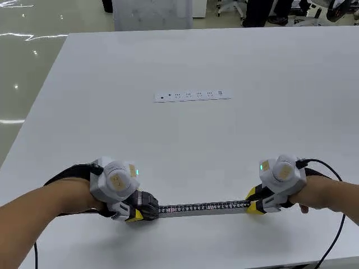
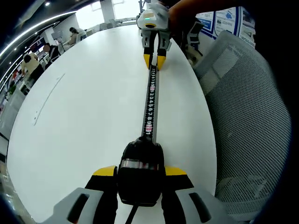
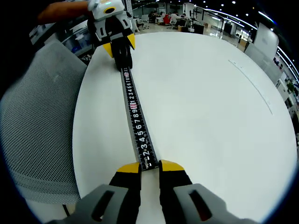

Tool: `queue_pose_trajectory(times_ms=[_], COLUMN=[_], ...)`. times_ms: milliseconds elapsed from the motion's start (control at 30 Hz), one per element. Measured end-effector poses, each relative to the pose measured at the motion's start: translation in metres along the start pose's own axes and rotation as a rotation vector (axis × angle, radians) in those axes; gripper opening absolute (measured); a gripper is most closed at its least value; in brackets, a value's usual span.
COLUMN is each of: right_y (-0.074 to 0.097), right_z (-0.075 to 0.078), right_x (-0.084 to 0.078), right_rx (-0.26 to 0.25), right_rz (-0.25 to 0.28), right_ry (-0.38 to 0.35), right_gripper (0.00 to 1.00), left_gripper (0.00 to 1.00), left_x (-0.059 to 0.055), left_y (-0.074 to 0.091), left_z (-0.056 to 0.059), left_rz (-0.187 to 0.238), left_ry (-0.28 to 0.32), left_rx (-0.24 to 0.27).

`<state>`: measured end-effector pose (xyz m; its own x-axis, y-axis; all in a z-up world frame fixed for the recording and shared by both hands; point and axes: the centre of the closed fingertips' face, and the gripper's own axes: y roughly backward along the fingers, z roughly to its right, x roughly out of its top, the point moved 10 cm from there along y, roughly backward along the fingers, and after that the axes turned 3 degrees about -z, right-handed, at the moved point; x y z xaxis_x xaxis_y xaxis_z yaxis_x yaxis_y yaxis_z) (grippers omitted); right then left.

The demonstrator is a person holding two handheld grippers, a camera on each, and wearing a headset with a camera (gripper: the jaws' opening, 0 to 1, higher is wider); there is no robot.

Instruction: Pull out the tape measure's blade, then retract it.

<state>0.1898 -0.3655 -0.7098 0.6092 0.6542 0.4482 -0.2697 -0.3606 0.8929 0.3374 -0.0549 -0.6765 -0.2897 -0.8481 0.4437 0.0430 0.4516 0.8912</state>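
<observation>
Near counter [image 1: 196, 145] front edge: left tool [image 1: 137, 213] clamped on tape measure [image 2: 140, 172]; right tool [image 3: 149, 167] pinching blade [image 3: 135, 116] tip; blade stretched between, along counter.

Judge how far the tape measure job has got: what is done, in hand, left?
Done: the blade is out, stretched along the table between the two tools. In hand: the left tool grips the case, and the right tool pinches the blade's tip. Left: letting the blade retract into the case.
</observation>
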Motion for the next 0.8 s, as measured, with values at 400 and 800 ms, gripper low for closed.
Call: queue_pose_trajectory(times_ms=[400, 800], right_y=[-0.001, -0.002], right_z=[-0.004, -0.016], right_x=[0.007, 0.002], right_rx=[-0.016, -0.093], right_rz=[-0.055, 0.018], right_ry=[0.039, -0.138], right_gripper=[0.14, 0.21], left_gripper=[0.35, 0.72], left_x=[-0.010, -0.041], left_y=[0.001, 0.007], left_z=[0.000, 0.005], left_rz=[0.001, 0.152], left_ry=[0.150, 0.463], left_rx=[0.034, 0.161])
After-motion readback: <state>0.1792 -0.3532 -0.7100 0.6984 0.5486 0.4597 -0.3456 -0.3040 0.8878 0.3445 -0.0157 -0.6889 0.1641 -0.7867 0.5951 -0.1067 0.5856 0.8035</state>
